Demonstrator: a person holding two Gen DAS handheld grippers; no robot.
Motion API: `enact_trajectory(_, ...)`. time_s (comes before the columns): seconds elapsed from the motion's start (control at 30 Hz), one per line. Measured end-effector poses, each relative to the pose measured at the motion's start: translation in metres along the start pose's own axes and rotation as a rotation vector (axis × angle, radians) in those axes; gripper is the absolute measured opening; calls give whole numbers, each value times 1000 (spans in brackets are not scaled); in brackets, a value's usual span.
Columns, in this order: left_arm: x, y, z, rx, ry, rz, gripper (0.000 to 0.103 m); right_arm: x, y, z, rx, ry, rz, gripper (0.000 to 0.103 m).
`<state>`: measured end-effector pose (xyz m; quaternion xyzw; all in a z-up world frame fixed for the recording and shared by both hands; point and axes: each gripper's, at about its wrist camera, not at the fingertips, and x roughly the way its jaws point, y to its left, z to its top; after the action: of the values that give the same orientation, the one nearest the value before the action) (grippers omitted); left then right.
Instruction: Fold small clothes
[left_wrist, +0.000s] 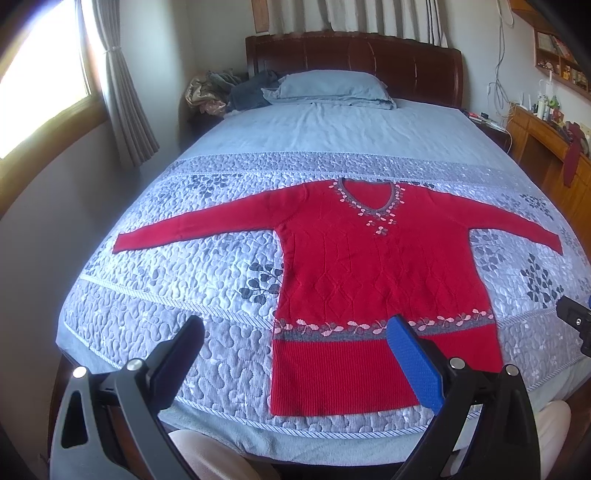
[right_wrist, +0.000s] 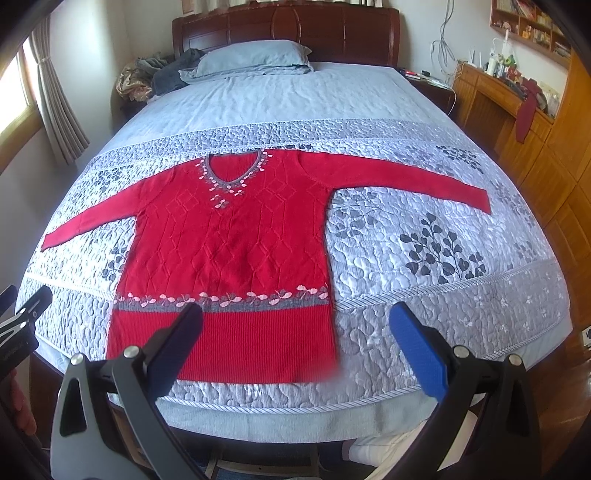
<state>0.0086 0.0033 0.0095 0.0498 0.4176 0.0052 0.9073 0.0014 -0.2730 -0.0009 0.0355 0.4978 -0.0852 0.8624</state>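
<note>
A red sweater (left_wrist: 369, 266) lies face up and flat on the quilt (left_wrist: 177, 295) of the bed (right_wrist: 258, 92), its 2 sleeves spread straight out to the sides and its ribbed hem nearest the foot of the bed; laid out this way, every edge is easy to reach for a first fold. The left gripper (left_wrist: 295, 354) hangs above the near edge of the quilt with its jaws wide apart and nothing between them, lined up with the sweater's left half. The right gripper (right_wrist: 295, 343) hovers likewise, spread wide and empty, over the hem's right corner. Neither touches the cloth. Folding looks not yet begun; likely each sleeve gets brought inward first.
</note>
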Motion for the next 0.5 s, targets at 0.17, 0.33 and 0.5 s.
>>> enact_trajectory(0.17,1,0,0,1,2,3,99,-1,0,1,-5,-9,-6,100)
enact_trajectory(0.33,2,0,0,2,0,6,99,0,0,2,-5,-11,-8,100)
enact_trajectory(0.5,4,1,1,2,1,7,99,0,0,2,-5,-11,-9,100)
